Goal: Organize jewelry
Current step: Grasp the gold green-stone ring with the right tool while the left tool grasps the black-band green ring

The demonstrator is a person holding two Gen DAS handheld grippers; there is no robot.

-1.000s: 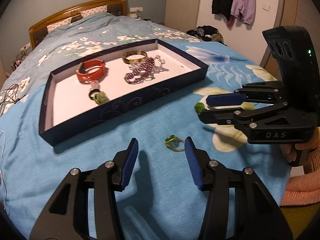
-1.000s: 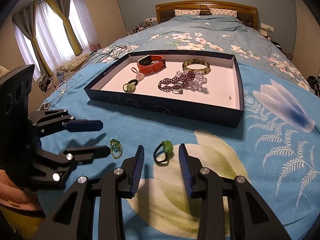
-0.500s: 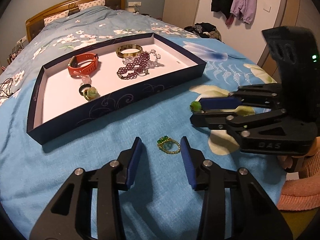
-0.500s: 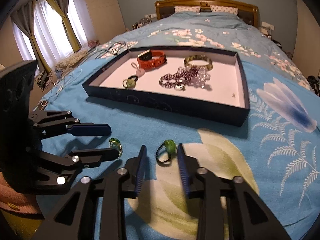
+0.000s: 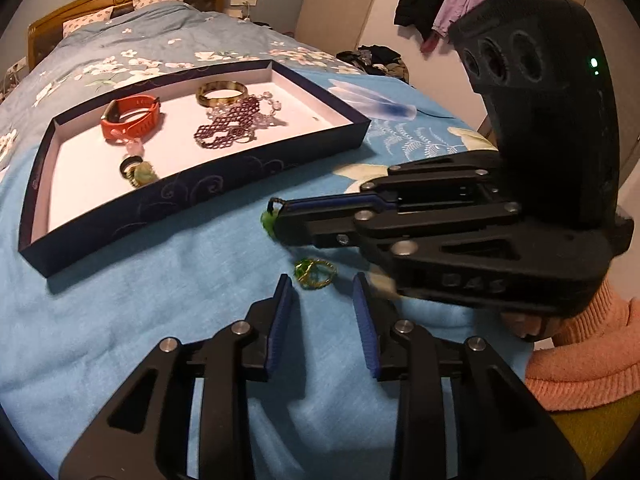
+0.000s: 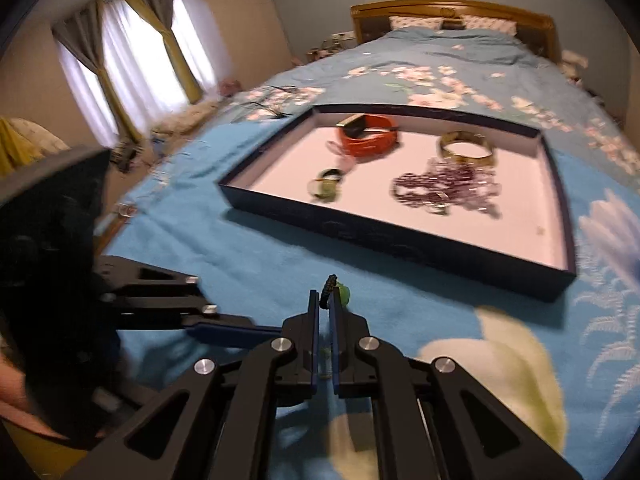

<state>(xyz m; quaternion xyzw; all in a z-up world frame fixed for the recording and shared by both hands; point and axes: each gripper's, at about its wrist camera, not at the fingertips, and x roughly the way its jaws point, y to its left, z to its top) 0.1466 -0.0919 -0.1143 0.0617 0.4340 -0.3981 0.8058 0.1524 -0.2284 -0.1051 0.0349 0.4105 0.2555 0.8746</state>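
My right gripper point(image 6: 325, 300) is shut on a black beaded ring with a green stone point(image 6: 339, 293) and holds it above the blue bedspread; it also shows in the left wrist view point(image 5: 269, 219). My left gripper point(image 5: 322, 284) is open, low over the bedspread, with a gold ring with green stones point(image 5: 315, 272) lying between its fingertips. The dark blue tray point(image 5: 208, 178) lies beyond and holds an orange watch band point(image 5: 132, 122), a gold bangle point(image 5: 222, 93), purple beads point(image 5: 230, 130) and a green-stone ring point(image 5: 140, 171).
The bed's wooden headboard point(image 6: 452, 10) is at the far end. Cables point(image 6: 268, 106) lie at the bed's left edge, by curtained windows point(image 6: 132, 80). Clothes point(image 5: 452, 0) hang on the wall at the right.
My right gripper has shut on the black beaded ring and lifted it off the bedspread, moving left toward the tray. My left gripper has moved closer around the gold ring.
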